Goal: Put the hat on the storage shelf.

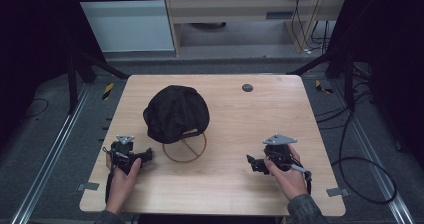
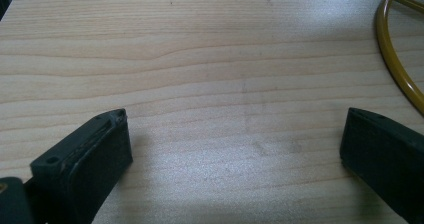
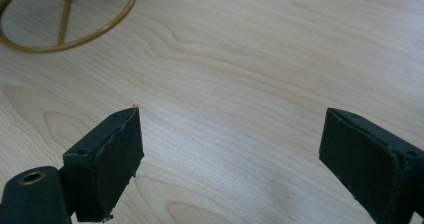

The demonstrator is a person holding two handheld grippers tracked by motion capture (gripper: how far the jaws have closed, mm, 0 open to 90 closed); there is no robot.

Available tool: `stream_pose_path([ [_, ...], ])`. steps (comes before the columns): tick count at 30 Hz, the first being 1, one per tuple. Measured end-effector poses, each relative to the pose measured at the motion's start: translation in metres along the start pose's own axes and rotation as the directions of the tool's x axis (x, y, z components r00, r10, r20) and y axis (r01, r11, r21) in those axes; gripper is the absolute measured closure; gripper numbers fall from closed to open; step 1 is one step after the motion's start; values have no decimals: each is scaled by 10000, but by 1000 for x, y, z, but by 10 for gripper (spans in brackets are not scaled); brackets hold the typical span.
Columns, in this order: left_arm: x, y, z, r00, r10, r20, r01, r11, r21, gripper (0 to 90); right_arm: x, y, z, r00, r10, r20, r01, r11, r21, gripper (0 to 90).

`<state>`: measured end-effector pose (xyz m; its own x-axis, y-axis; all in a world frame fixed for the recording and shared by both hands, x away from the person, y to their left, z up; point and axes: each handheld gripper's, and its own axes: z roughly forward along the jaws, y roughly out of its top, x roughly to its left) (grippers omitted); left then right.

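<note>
Both grippers rest on the pale wood worktop [image 1: 225, 184], jaws spread wide with nothing between them. Just ahead and to the right of the left gripper [image 1: 148, 156] stands a gold wire stand [image 1: 184, 147], a black cap [image 1: 175, 112] draped over its top. The right gripper [image 1: 250, 162] sits well apart from it. Beyond the worktop, grey carpet [image 1: 45, 134], black frame legs [image 1: 75, 79] and loose cables [image 1: 370, 174]
</note>
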<state>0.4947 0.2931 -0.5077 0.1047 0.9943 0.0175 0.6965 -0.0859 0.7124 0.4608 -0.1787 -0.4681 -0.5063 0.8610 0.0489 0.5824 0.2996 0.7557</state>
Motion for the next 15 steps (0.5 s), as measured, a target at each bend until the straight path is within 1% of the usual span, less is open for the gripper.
stream_pose_path([
  [3,0,0,0,10000,1,0,-1,10000,1,0,4,-3,4,10000,-74,-48,75,9999,136,105],
  [6,0,0,0,10000,5,-2,-5,10000,2,0,8,-5,9,9999,-109,-126,110,9999,90,106],
  [8,0,0,0,10000,2,-1,-2,10000,-1,0,9,-5,10,9999,-116,-71,116,9999,79,108],
  [9,0,0,0,10000,1,-1,-1,10000,0,0,11,-8,15,9999,-17,-107,17,10000,25,108],
  [10,0,0,0,10000,1,-1,-1,10000,0,0,11,-8,15,9999,-17,-107,17,10000,25,108],
  [12,0,0,0,10000,3,-1,-3,10000,1,0,12,-11,20,9997,236,-98,-237,9997,-102,109],
  [15,0,0,0,10000,3,0,-3,10000,2,0,13,-12,25,9994,347,-47,-348,9993,-147,108],
])
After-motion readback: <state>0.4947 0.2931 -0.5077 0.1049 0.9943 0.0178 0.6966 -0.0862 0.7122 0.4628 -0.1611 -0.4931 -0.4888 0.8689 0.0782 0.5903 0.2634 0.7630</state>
